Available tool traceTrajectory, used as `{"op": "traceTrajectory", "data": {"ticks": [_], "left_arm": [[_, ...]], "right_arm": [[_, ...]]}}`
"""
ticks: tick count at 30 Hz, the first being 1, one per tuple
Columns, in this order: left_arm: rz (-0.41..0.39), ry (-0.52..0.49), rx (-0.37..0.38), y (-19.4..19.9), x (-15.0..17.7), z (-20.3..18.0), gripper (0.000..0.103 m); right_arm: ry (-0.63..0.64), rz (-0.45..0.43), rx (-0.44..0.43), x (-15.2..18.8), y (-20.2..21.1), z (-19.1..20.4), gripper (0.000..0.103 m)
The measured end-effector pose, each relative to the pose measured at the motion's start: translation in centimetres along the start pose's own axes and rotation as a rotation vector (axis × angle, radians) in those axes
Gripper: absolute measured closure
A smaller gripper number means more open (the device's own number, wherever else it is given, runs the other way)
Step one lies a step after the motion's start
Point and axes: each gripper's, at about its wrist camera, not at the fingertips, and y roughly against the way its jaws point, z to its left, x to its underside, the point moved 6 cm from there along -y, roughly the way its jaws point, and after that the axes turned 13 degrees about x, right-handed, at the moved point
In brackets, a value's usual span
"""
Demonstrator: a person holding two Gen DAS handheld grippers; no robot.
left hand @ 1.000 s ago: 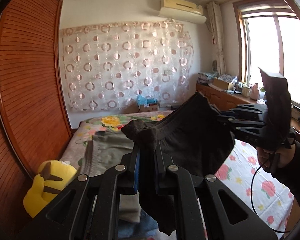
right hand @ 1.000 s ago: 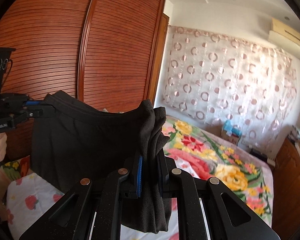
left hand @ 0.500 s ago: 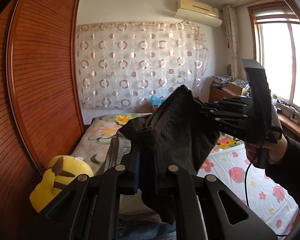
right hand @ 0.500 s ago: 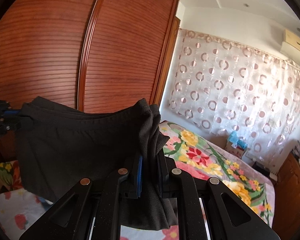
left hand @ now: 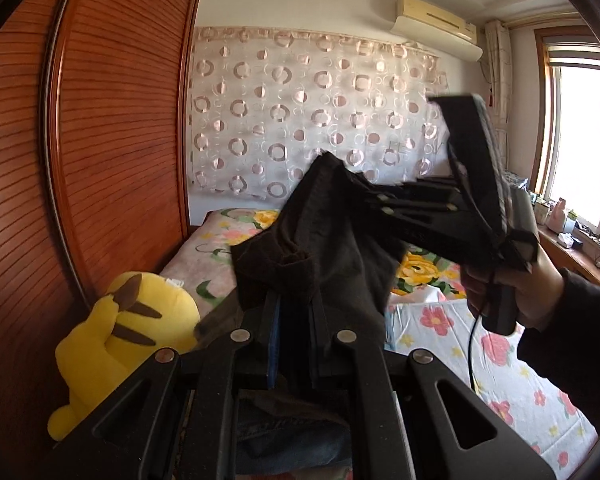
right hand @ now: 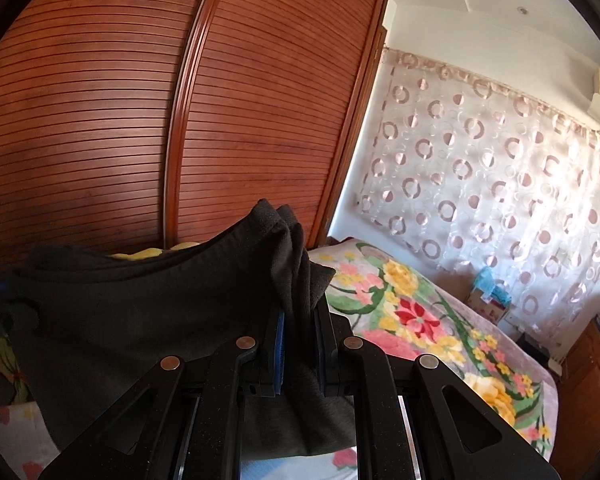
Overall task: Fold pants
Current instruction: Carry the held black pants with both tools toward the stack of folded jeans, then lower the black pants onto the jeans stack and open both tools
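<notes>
Left wrist view: I read no writing anywhere (all blurred). My left gripper (left hand: 294, 320) and right gripper (right hand: 300, 332) both clench the black pants (left hand: 340, 248), stretched between them.

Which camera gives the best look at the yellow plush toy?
The left wrist view. There the plush toy lies in plain sight beside the wardrobe, with its ears and most of its body showing. In the right wrist view only a thin yellow strip peeks over the top edge of the pants, which hide the rest.
</notes>
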Motion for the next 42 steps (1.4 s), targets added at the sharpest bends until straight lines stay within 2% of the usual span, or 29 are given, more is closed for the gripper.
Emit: {"op": "traceTrajectory", "data": {"ticks": [5,6,8,11,15,17,20,25,29,42], "left_arm": [[0.017,0.030,-0.021,-0.5,1.3,0.4,0.091],[0.020,0.033,-0.021,-0.5,1.5,0.4,0.091],[0.027,0.035,-0.024,-0.6,1.5,0.5,0.091],[0.034,0.043,-0.030,-0.7,1.5,0.8,0.091],[0.043,0.056,-0.036,-0.6,1.9,1.1,0.091],[0.046,0.062,-0.048,-0.6,1.9,1.3,0.091],[0.049,0.073,-0.058,-0.7,1.9,1.7,0.091],[0.068,0.075,-0.068,-0.9,2.6,1.8,0.091],[0.069,0.079,-0.068,-0.4,2.7,1.5,0.091],[0.074,0.056,-0.083,1.2,2.8,1.1,0.090]], "right_arm": [[0.011,0.017,-0.031,-0.1,-0.8,0.7,0.091],[0.006,0.027,-0.040,0.0,-0.7,0.4,0.087],[-0.029,0.060,-0.050,0.1,-0.9,-0.1,0.072],[-0.059,0.039,-0.059,0.1,0.2,-1.0,0.057],[-0.066,0.054,-0.095,1.6,1.1,-1.9,0.057],[-0.057,0.090,-0.119,2.9,0.9,-2.3,0.057],[-0.046,0.145,-0.081,4.6,-0.2,-3.6,0.057],[-0.178,0.232,-0.072,5.7,-2.3,-6.2,0.057],[-0.207,0.216,-0.071,5.2,-1.5,-6.6,0.057],[-0.195,0.172,-0.111,5.3,1.9,-3.2,0.057]]}}
